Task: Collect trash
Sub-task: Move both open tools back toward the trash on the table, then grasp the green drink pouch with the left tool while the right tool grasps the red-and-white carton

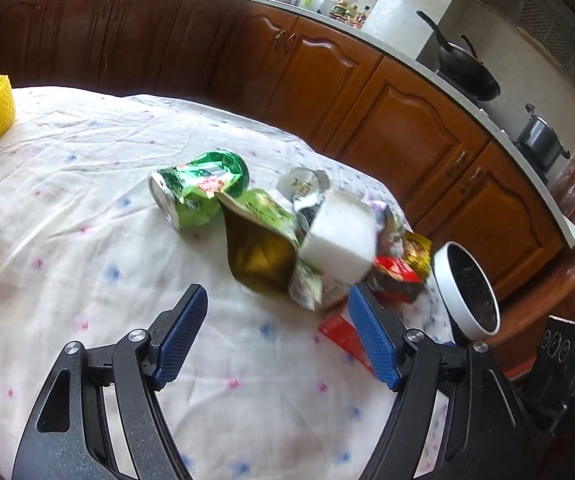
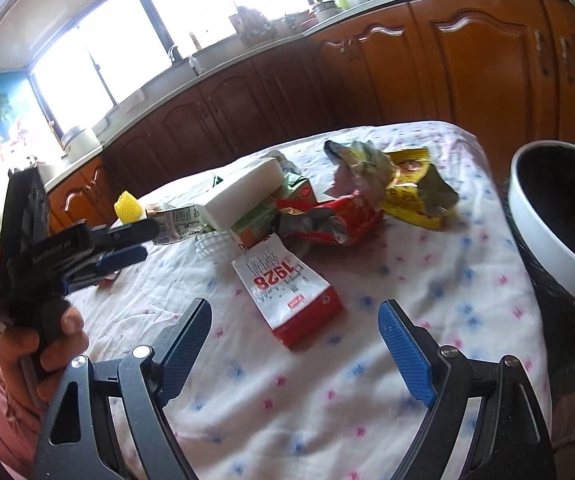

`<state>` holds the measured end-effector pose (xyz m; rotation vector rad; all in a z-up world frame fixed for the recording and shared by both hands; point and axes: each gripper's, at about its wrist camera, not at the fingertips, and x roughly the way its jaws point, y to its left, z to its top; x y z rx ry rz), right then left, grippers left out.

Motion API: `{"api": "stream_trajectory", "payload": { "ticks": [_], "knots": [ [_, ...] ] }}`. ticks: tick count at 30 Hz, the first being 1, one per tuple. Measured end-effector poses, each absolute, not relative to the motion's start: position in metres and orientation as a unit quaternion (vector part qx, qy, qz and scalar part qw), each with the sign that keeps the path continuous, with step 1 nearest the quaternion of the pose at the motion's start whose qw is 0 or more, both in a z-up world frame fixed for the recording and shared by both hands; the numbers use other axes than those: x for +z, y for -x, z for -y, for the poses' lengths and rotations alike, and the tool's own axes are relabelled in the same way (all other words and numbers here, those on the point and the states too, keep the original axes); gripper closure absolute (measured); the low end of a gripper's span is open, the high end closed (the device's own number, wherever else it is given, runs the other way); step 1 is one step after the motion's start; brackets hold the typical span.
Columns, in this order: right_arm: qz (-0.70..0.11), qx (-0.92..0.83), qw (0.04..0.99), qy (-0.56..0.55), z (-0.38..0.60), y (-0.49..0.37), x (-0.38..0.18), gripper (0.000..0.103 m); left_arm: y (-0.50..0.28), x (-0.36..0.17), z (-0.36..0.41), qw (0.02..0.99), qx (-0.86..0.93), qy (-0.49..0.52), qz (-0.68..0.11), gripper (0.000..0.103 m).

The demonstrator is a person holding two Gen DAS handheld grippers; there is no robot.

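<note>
Black-framed tool (image 2: 294, 322) with blue textured pads (image 2: 406, 352), silver screws; pink sleeve (image 2: 3, 416).

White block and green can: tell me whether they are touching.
Apart. The left wrist view shows the gold-lined open pouch lying between the white block and the crushed green can, with tablecloth also visible around the can.

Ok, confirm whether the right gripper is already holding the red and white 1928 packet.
No: the right gripper is open and empty, and the 1928 packet lies on the tablecloth ahead of it.
</note>
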<state>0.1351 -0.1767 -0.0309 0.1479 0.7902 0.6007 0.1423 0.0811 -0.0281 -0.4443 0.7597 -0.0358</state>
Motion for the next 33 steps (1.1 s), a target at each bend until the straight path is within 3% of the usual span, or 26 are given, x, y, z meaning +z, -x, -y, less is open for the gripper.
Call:
{"api": "stream_trajectory", "payload": {
  "ticks": [5,6,7,9,15,18,22,33],
  "knots": [
    [-0.387,0.29,0.873,-0.061,0.165,-0.15,-0.037,0.016,-0.161,-0.034,-0.085,0.908,-0.007,0.206,-0.366,0.029],
    [-0.389,0.291,0.872,-0.061,0.164,-0.153,-0.038,0.016,-0.164,-0.037,-0.086,0.908,-0.007,0.204,-0.365,0.033],
    [-0.391,0.291,0.871,-0.06,0.162,-0.156,-0.038,0.016,-0.165,-0.039,-0.087,0.908,-0.008,0.204,-0.366,0.052],
    [-0.393,0.293,0.87,-0.06,0.16,-0.158,-0.04,0.016,-0.167,-0.045,-0.088,0.903,-0.019,0.205,-0.377,0.07],
    [-0.4,0.305,0.863,-0.05,0.149,-0.161,-0.045,0.016,-0.137,-0.054,-0.095,0.903,-0.028,0.204,-0.377,0.071],
    [-0.403,0.313,0.859,-0.048,0.146,-0.16,-0.047,0.016,-0.116,-0.066,-0.098,0.891,-0.041,0.205,-0.404,0.067],
    [-0.405,0.318,0.856,-0.04,0.144,-0.16,-0.048,0.016,-0.09,-0.076,-0.105,0.887,-0.013,0.174,-0.428,0.037],
    [-0.411,0.321,0.853,-0.017,0.138,-0.166,-0.048,0.016,-0.115,-0.034,-0.116,0.909,-0.02,0.152,-0.388,0.021]
  ]
}}
